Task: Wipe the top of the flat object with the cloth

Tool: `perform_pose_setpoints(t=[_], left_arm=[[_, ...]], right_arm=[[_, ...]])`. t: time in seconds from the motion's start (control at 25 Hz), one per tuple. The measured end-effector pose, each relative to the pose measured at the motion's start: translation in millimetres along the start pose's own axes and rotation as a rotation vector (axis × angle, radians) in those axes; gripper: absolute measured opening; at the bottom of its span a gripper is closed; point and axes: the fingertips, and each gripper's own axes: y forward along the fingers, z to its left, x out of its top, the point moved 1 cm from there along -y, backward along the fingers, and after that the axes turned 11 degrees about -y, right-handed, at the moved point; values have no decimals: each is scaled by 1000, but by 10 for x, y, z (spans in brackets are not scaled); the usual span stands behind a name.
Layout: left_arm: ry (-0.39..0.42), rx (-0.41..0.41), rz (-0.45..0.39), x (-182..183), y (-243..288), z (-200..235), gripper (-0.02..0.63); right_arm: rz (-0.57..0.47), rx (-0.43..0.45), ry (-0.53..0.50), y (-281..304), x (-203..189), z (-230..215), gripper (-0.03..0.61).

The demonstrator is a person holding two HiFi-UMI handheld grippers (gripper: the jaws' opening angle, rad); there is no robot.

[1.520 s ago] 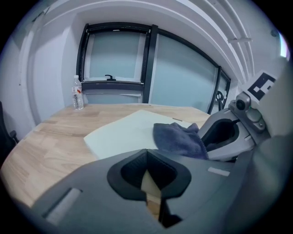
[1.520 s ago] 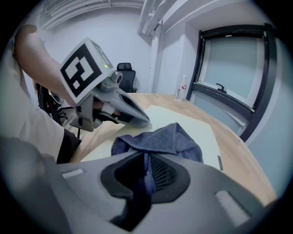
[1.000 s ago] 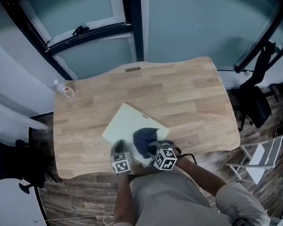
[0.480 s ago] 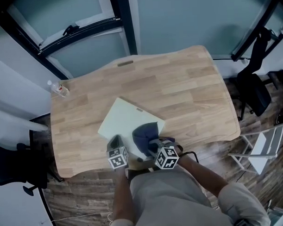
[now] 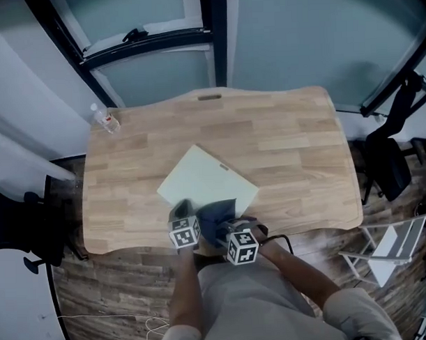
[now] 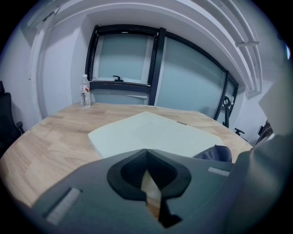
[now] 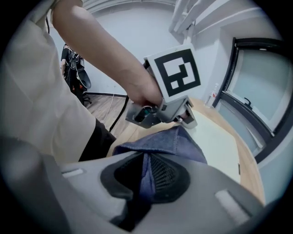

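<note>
A pale flat board (image 5: pixel 205 181) lies askew on the wooden table (image 5: pixel 289 149). A dark blue cloth (image 5: pixel 216 213) rests on the board's near corner. My right gripper (image 5: pixel 227 226) is shut on this cloth (image 7: pixel 171 142), whose fabric fills its jaws (image 7: pixel 144 178). My left gripper (image 5: pixel 181 211) is shut and holds nothing; it sits at the board's near edge, just left of the cloth. In the left gripper view the board (image 6: pixel 151 133) stretches ahead of the jaws (image 6: pixel 146 176), with the cloth (image 6: pixel 215 152) at the right. The right gripper view shows the left gripper (image 7: pixel 167 109) beside the cloth.
A small clear water bottle (image 5: pixel 107 121) stands at the table's far left corner, also in the left gripper view as a bottle (image 6: pixel 85 91). Windows with black frames (image 5: pixel 215 33) run behind the table. A folding chair (image 5: pixel 386 247) and black chairs stand at the sides.
The right gripper has drawn the cloth a little leftward along the board's near edge, so the two grippers stand closer together. The head view has shifted.
</note>
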Motion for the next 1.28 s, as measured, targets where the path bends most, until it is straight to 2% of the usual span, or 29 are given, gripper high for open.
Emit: perform_pose_setpoints(t=[0.36,0.52,0.6,0.68,0.84,1.04,1.16,1.28], left_arm=[[-58,-26,18,10,-1,28,8],[-92,-106,46,-4,-14,1,8],[-78,-147,34,52,-84,-2,8],[-53,-139,-4,118,-194,56,8],[-88,-89,-66,136,-418,287,8],[-113,-51,-58,49,-578,569,8],[-124,-49,-42,-7,-600,675,8],[-129,-55,-35,-5,-585,732,8]], right_arm=[[-42,80,45,138,167,-186,48],[-48,109,36,185,233,-282,48],[-50,129,24,205,274,-326,48],[-49,145,9,224,308,-375,48],[-39,164,-33,301,383,-473,48],[-72,191,8,421,558,-742,48],[-91,199,56,458,674,-959,48],[-80,205,62,538,735,-1166,48]])
